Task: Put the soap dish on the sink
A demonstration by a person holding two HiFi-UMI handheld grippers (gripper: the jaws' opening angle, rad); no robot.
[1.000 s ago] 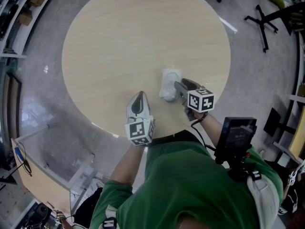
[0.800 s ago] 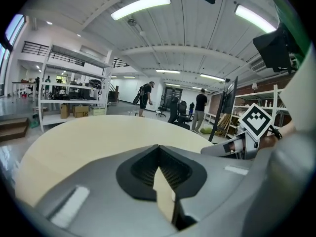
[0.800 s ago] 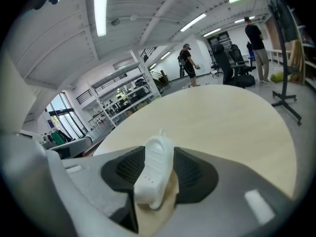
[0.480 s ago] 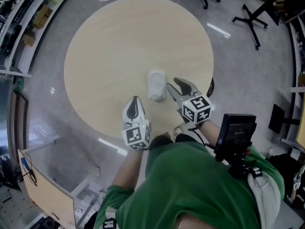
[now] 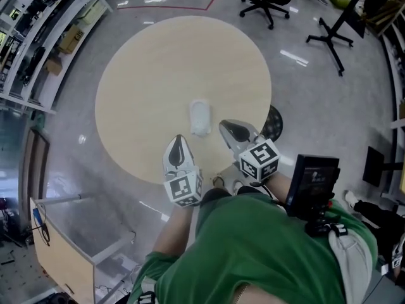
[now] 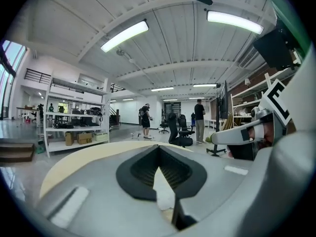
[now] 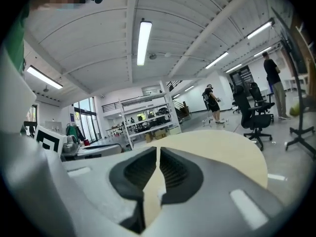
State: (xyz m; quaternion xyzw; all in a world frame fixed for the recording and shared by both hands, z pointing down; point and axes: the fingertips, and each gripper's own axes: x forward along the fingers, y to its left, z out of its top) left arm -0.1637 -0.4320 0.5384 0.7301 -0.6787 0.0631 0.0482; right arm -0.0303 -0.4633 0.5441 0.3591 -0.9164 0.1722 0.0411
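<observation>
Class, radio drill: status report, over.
Left tool shut, empty. Right tool just closed, empty. Soap dish on round table, untouched. No sink in view.

The person wears a green short-sleeved shirt (image 5: pixel 253 239). A flat black box (image 5: pixel 311 181) on a dark bracket rides at the right side (a thin black cable (image 5: pixel 273 190) trails near it), with a pale grey strap (image 5: pixel 347 253) over the shoulder.
</observation>
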